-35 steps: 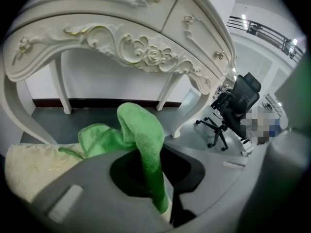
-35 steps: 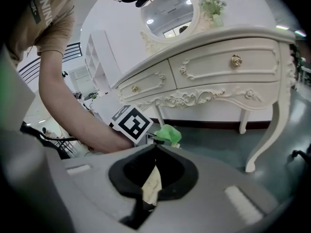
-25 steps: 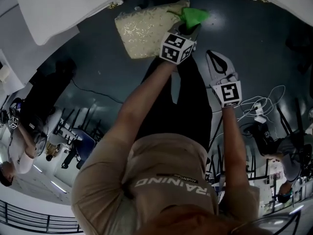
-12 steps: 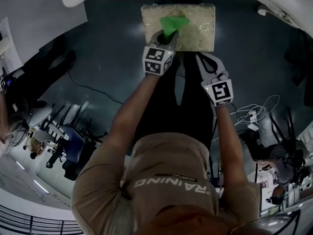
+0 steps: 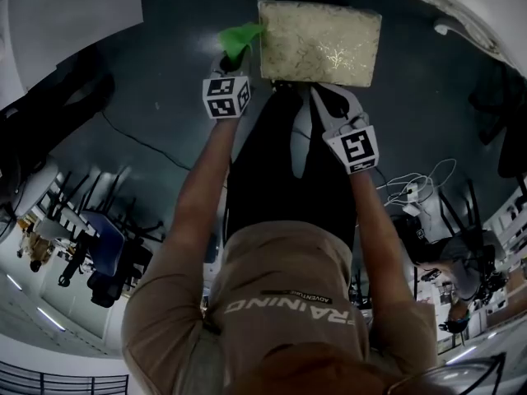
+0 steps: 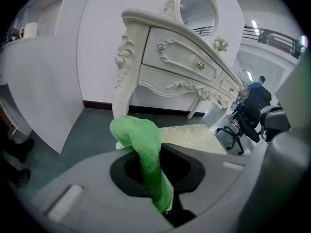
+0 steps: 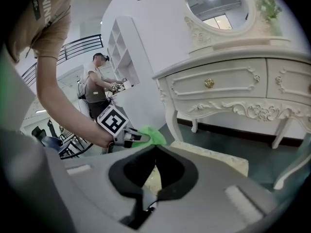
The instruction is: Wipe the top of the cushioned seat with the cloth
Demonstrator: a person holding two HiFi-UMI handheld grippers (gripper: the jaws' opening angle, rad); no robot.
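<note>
The left tool (image 5: 231, 59) has its two jaws squeezed tight on a green cloth (image 5: 240, 34). In the left gripper view the cloth (image 6: 144, 152) comes up from between the jaws and flops over in a soft lump at the top.

The seat (image 5: 319, 39) is a pale, flat, square cushion with a bumpy, shiny top. It sits low on the dark floor (image 5: 169, 89). The cloth is just beside the left edge of the seat, near the far corner. It hangs off to the side of the cushion, not over the top of it. I cannot tell if it touches the seat.

The right tool (image 7: 155, 148) is closed with nothing in it. Its two jaw tips meet in a point. It is at the near edge of the seat (image 7: 214, 160). From the right gripper view you can also see the left tool with the green cloth past the seat's left end.

Behind the seat stands a white dresser (image 6: 177, 59) with curly legs, gold knobs and a round mirror (image 6: 197, 6) on top.
</note>
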